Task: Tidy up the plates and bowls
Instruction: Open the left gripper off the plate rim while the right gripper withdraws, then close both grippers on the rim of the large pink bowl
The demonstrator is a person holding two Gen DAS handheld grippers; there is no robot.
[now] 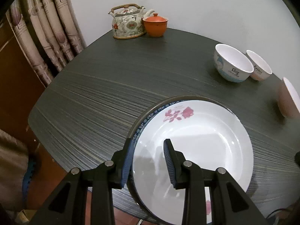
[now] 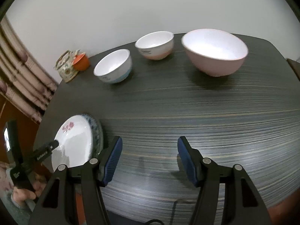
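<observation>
A white plate with a pink flower (image 1: 195, 142) lies on top of a blue-rimmed plate (image 1: 148, 120) near the table's front left edge. My left gripper (image 1: 149, 161) straddles the stack's left rim, one pad outside and one over the white plate's well, with a gap between the pads. The right wrist view shows the same white plate (image 2: 73, 146), the blue-rimmed plate (image 2: 96, 131) and the left gripper's tip (image 2: 54, 144). A blue-and-white bowl (image 2: 114, 67), a small pink-banded bowl (image 2: 155, 45) and a large pink bowl (image 2: 215, 54) stand at the back. My right gripper (image 2: 148, 159) hovers open over bare table.
A patterned teapot (image 1: 129, 22) and an orange lidded cup (image 1: 155, 25) stand in the far left corner of the dark striped table (image 1: 112, 84). A curtain (image 1: 46, 28) hangs beyond the left edge. A person's hand (image 2: 24, 195) holds the left gripper.
</observation>
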